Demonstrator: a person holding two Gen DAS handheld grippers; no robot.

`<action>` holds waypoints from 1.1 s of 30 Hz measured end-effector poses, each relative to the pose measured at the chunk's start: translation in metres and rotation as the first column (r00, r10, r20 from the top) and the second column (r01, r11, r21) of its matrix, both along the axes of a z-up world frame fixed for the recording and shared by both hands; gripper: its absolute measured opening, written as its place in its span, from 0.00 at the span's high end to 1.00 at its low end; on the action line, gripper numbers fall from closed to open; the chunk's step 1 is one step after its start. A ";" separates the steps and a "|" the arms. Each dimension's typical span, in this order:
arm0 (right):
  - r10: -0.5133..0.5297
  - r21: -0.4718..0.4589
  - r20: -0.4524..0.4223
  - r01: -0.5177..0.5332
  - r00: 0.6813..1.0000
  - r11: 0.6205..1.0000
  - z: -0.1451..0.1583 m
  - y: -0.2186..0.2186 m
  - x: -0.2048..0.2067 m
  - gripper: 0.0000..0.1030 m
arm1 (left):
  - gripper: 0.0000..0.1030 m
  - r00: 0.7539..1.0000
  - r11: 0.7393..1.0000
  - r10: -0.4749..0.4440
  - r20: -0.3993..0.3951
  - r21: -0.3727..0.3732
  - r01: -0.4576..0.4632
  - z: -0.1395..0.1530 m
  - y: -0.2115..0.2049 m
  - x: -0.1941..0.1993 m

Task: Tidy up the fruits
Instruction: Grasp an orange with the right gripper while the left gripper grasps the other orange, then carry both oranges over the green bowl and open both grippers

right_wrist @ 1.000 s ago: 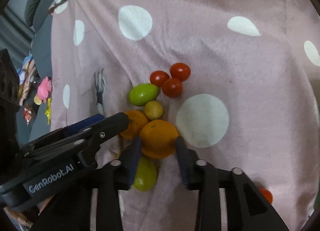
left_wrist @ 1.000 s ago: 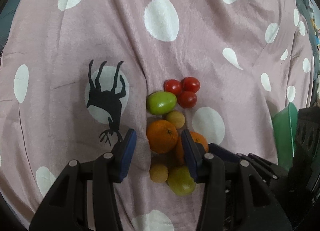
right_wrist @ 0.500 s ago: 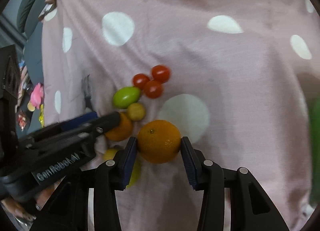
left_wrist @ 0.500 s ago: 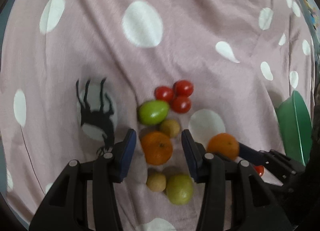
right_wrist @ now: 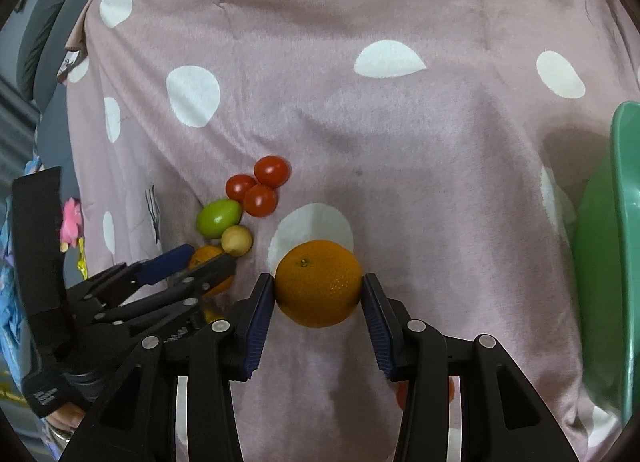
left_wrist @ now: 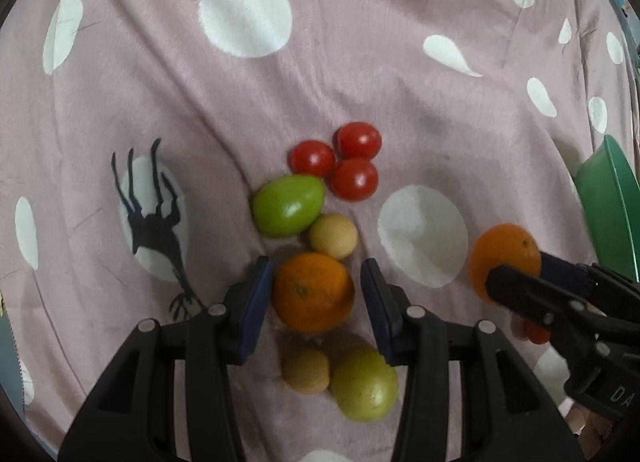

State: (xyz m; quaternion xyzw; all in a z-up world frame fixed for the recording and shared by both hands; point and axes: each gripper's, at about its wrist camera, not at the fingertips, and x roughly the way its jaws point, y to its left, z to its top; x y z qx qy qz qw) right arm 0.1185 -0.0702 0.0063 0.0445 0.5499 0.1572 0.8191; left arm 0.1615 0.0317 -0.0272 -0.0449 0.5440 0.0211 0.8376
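My right gripper [right_wrist: 318,290] is shut on an orange [right_wrist: 319,283] and holds it above the pink dotted cloth; the orange also shows in the left wrist view [left_wrist: 505,252]. My left gripper [left_wrist: 316,294] is open around a second orange [left_wrist: 313,292] that lies on the cloth, with small gaps at both pads. Around it lie three red tomatoes [left_wrist: 354,159], a green fruit [left_wrist: 289,205], a small tan fruit [left_wrist: 333,236], another tan fruit [left_wrist: 306,372] and a yellow-green fruit [left_wrist: 365,385].
A green bowl [right_wrist: 624,246] stands at the right edge, also in the left wrist view [left_wrist: 612,205]. A red tomato [right_wrist: 402,396] lies under my right gripper's finger. The cloth's left edge [right_wrist: 76,141] drops off to clutter.
My right gripper has lifted its orange out of the pile and carried it to the right, toward the green bowl. My left gripper has come down around the second orange.
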 end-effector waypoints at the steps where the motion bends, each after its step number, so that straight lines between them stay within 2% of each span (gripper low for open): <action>1: -0.001 -0.002 -0.006 0.001 1.000 1.000 -0.001 0.000 0.000 0.56 | 0.61 1.000 1.000 -0.002 -0.003 0.010 0.002 -0.002 -0.002 0.001; 7: -0.009 -0.019 -0.016 0.009 1.000 1.000 -0.005 0.001 0.003 0.56 | 0.63 0.999 1.000 0.027 0.022 0.006 -0.028 -0.006 -0.008 0.007; 11: -0.022 -0.050 -0.008 0.021 1.000 0.999 -0.007 0.002 0.003 0.56 | 0.64 0.998 0.996 0.067 0.020 -0.064 -0.065 -0.002 0.003 -0.001; 16: -0.038 -0.060 -0.002 0.038 0.999 0.997 -0.008 0.001 0.005 0.56 | 0.64 0.994 0.992 0.100 0.050 -0.088 -0.095 0.008 0.008 -0.007; 29: -0.065 -0.037 0.077 0.068 0.995 0.997 0.021 -0.013 -0.004 0.56 | 0.64 0.990 0.989 0.081 0.114 -0.129 -0.066 0.043 -0.009 -0.040; 33: -0.078 -0.035 0.110 0.083 0.991 0.996 0.034 -0.018 -0.004 0.55 | 0.64 0.989 0.987 0.074 0.132 -0.151 -0.054 0.052 -0.026 -0.042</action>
